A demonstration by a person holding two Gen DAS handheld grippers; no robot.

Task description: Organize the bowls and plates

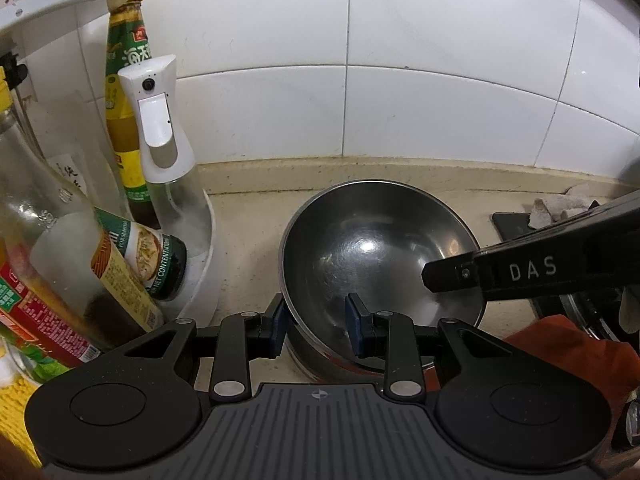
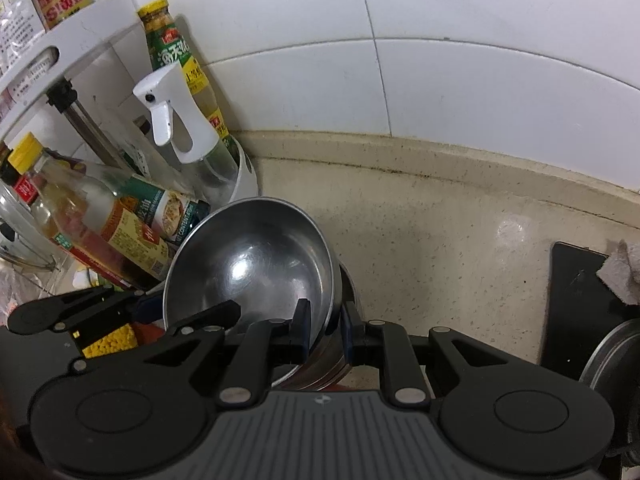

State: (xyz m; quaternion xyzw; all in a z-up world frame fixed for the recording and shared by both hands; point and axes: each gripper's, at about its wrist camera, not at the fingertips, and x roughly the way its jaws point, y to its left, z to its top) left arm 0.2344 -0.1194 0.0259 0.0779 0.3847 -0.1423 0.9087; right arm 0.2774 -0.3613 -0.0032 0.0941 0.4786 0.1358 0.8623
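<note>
both grippers, left gripper (image 1: 318, 326) and right gripper (image 2: 325, 330), pinch opposite rims of the shiny round steel bowl (image 1: 372, 252), lower centre of frame, over the speckled beige worktop (image 2: 432, 232). risk: thin rim slips, bowl strikes the glass sauce bottles (image 1: 80, 264) at left.

silver steel bowl (image 1: 360, 248), white spray bottle (image 1: 158, 120), speckled beige counter (image 2: 420, 232), white tiled wall (image 1: 440, 80)

Steel bowls (image 2: 248, 264): stack, top one clear, exact number below cannot tell; spray bottle (image 1: 160, 128): one; sauce bottles (image 1: 124, 92): at least four; grippers: two; cloth (image 2: 620, 276): one
</note>
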